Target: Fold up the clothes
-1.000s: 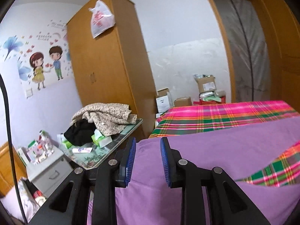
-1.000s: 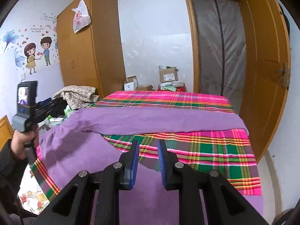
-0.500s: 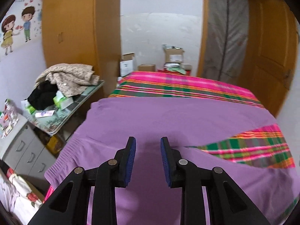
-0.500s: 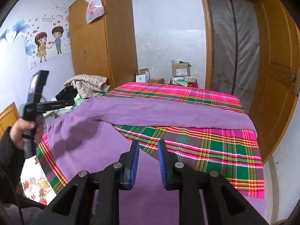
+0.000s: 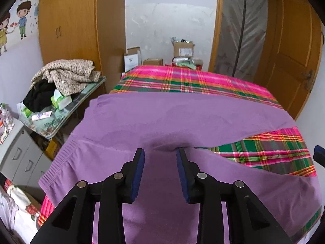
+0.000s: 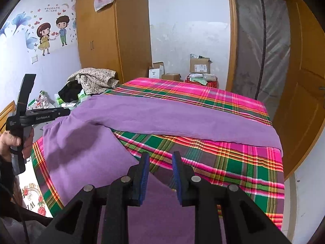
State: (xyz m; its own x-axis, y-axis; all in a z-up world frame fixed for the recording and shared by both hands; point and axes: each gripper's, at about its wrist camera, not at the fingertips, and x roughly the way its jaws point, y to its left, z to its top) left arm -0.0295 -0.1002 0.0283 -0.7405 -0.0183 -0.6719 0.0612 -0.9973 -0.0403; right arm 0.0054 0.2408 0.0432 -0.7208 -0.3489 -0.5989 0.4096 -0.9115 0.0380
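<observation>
Purple trousers point(image 5: 162, 120) lie spread on a plaid bed cover point(image 5: 193, 81), waistband toward the left edge and two legs reaching right in a V. My left gripper point(image 5: 160, 158) hovers open over the crotch area, nothing between its blue pads. In the right wrist view the trousers point(image 6: 85, 152) show both legs, with plaid cover point(image 6: 223, 156) between them. My right gripper point(image 6: 160, 164) stands open above the near leg's inner edge, empty. The left gripper's body point(image 6: 36, 116) is seen at left, held by a hand point(image 6: 12, 142).
A glass side table point(image 5: 61, 118) with piled clothes point(image 5: 67, 75) and tissue boxes stands left of the bed, white drawers point(image 5: 18, 154) beside it. A wooden wardrobe point(image 5: 81, 30), cardboard boxes point(image 5: 182, 49) and a wooden door point(image 5: 294, 61) stand beyond the bed.
The left gripper swung right and tilted down, from facing the side table to hovering over the trousers' crotch. The right gripper drifted slightly. Both stayed open.
</observation>
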